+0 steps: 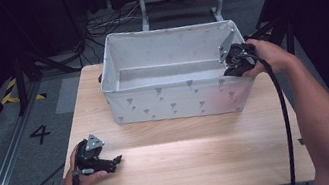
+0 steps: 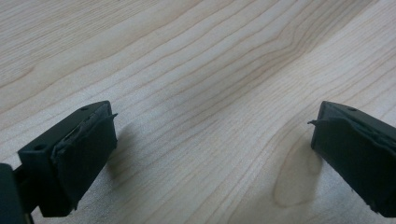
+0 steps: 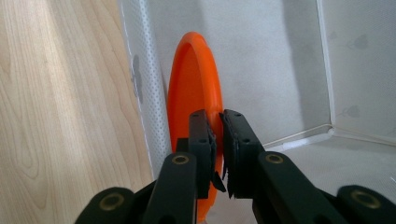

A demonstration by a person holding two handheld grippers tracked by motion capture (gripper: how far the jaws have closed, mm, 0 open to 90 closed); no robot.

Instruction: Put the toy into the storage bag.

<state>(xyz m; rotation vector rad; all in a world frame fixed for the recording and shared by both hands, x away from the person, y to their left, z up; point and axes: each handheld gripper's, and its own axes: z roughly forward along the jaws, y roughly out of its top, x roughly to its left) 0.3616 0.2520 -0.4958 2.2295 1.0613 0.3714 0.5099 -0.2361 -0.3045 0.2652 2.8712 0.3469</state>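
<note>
At the upper right of the high view, the right gripper (image 1: 237,60) reaches over the corner of the fabric bin (image 1: 174,102). Jaws: clenched on the rim of an orange plate (image 3: 194,93), seen in the right gripper view standing on edge just inside the bin's near wall (image 3: 142,84), its lower part running down behind the jaws. At the lower left of the high view, the left gripper (image 1: 96,159) rests on the table (image 1: 189,159); jaws released, wide apart, nothing between them but bare wood (image 2: 205,93).

Risks, as judged:
- The grip takes only the thin rim. A smooth, hard plate could pivot or slip between the pads if the hand tilts.
- Let go while on edge, the plate would likely tip flat against the floor of the bin or lean on the soft wall.
- The wall is pliable; pressing the plate or gripper against it could bow it or shift the bin on the table.

Materials and shapes:
- Plate: round, shallow, raised lip, glossy orange, apparently plastic.
- Bin: rectangular, open-topped, pale grey-white cloth with a small printed motif; wall edge finely dotted; seams at the corners.
- Table: light wood grain, matte, flat.
- Jaw pads: black, blocky, their facing worn and frayed at the edges.
</note>
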